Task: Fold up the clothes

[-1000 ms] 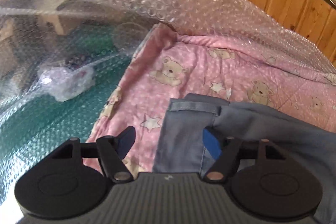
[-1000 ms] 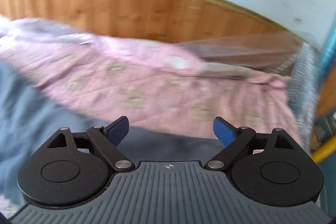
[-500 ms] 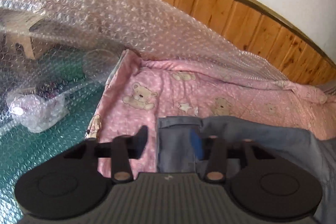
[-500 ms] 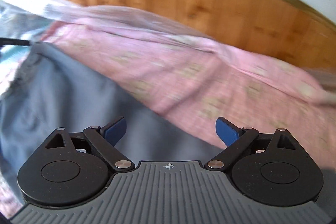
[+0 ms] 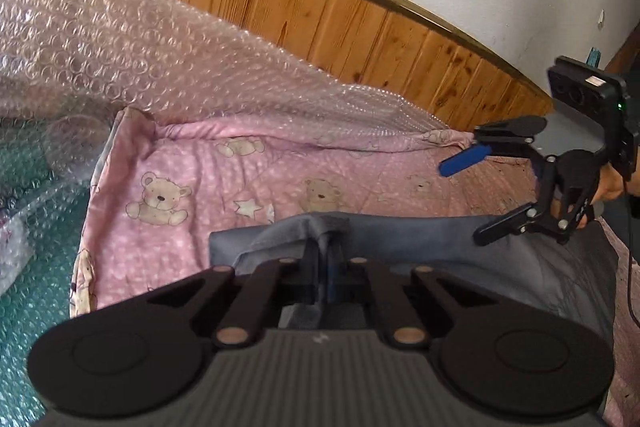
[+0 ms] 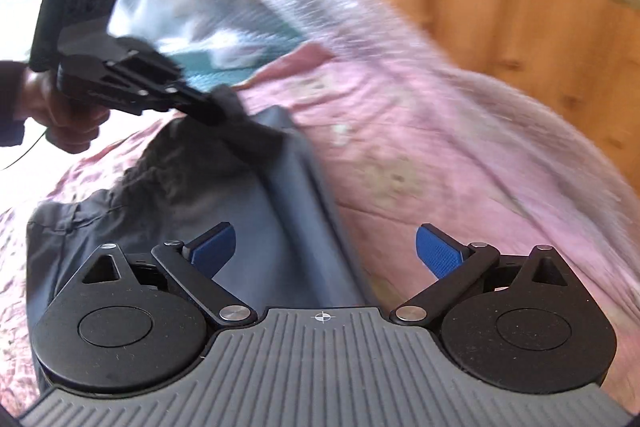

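Grey-blue cloth garment (image 5: 420, 235), the only piece of clothing in view, lies on a pink quilted bed cover printed with teddy bears and stars (image 5: 224, 195). One sheet of clear bubble wrap (image 5: 140, 59) is draped along the cover's edge from 9 to 1 o'clock in the left wrist view, with a wooden headboard with a gold-coloured rim (image 5: 360, 27) beyond it at 12 o'clock. Two tools show. The left tool (image 5: 323, 267) has its blue-padded fingers pressed together on a bunched edge of the garment at the frame's centre. The right tool (image 6: 325, 251) hovers over the garment's straight hem, fingers spread wide apart, gripping nothing. A hand (image 6: 60, 111) holds the left tool's grip at 9 o'clock in the right wrist view. No writing or label is readable.
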Motion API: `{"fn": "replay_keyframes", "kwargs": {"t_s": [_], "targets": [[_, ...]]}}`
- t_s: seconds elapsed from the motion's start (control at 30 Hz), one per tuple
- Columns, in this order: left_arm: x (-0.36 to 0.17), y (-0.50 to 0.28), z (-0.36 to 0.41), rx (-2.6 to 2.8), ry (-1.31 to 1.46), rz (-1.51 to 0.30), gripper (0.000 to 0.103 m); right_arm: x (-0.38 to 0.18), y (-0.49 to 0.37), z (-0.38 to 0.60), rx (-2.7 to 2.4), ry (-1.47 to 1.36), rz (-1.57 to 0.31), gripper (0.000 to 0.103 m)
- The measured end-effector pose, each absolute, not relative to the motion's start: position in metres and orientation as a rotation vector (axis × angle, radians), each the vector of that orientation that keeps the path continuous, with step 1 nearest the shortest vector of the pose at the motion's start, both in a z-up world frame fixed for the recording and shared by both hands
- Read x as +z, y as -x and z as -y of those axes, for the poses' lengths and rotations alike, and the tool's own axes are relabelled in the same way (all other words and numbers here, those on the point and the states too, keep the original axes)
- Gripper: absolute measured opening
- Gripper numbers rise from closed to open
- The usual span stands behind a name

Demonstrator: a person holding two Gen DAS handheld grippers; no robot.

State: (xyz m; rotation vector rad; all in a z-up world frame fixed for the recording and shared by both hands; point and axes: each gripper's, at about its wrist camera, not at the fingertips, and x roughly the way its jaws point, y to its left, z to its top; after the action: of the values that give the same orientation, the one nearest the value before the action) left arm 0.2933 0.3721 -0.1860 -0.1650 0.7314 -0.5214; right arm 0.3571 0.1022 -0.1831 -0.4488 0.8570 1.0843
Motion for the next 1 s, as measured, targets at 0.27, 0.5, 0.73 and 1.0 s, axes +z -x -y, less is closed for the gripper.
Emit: {"fn": "replay_keyframes", "kwargs": {"t_s": [0.27, 0.5, 0.73, 1.0], "targets": [[-0.225, -0.345, -0.403, -0.568, 0.248, -0.848, 0.004, -0.237, -0.407, -0.162, 1.096, 0.317, -1.071, 0.072], [-0.210, -0.338, -0.407, -0.628, 0.071, -0.848, 0.043, -0.212, -0.371, -0.167, 1.194, 0.457, -0.903, 0.004], [-0.185, -0.329, -0.395, -0.723, -0.267, -0.832, 0.058, -0.185, -0.313, -0.161, 1.290, 0.692, -0.648, 0.003], [-0.153, -0.313, -0.348, -0.860, -0.644, -0.724, 0.093, -0.182, -0.284, -0.162, 1.331, 0.927, -0.480, 0.003]]}}
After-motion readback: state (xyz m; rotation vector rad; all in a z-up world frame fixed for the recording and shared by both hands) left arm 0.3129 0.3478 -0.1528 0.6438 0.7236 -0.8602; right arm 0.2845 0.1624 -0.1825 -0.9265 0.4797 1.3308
